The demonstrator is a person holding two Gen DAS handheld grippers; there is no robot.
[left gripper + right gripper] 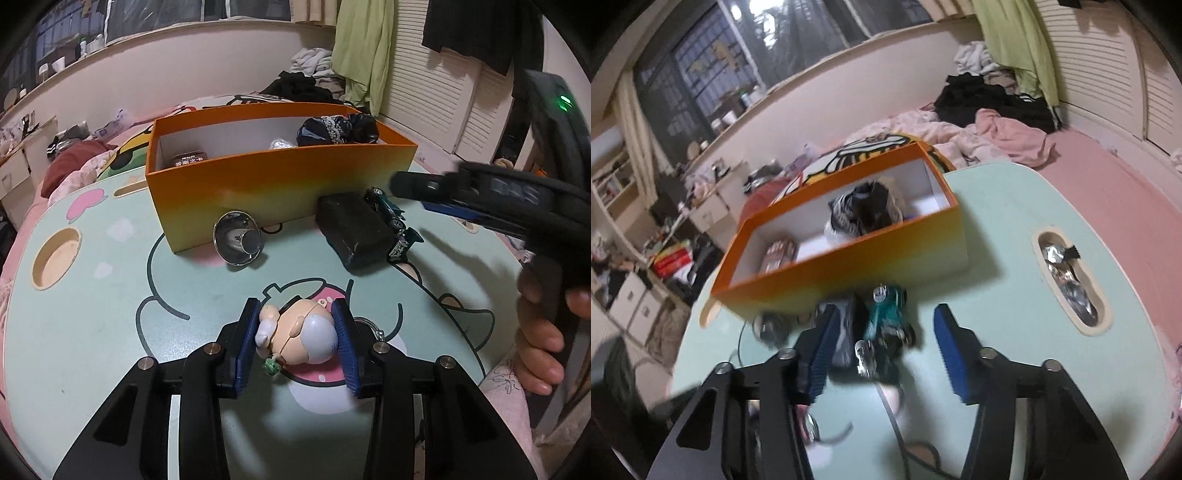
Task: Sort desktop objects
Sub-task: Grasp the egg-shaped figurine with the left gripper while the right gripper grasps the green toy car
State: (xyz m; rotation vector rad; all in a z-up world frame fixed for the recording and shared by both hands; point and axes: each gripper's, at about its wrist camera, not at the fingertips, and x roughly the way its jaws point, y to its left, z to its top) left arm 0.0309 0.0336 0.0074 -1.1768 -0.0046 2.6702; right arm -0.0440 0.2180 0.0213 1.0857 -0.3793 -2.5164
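The left gripper (298,341) has its blue fingers (245,341) pressed on either side of a small peach-and-lilac toy figure (301,334), which lies on the pale green counter (110,332) over a cartoon print; a tiny green piece (270,365) and a metal ring (373,326) hang off the toy. Farther back stands an open orange box (280,188) holding a dark bundle of cloth with a lace trim (338,129) and a small printed packet (188,159). A shiny metal funnel (238,238) lies on its side just in front of the box, and a black rectangular block (352,230) lies touching a teal toy car (393,221) at the box's right end. In the right wrist view, the right gripper (886,350) reaches over that car (886,325), its fingers (951,354) partly open around it; the picture is blurred, and a gap shows between the car and the right-hand finger, so no grip shows. A person's hand (543,332) holds the right gripper's handle. A slot in the counter (1071,277) holds crumpled foil (1063,273).
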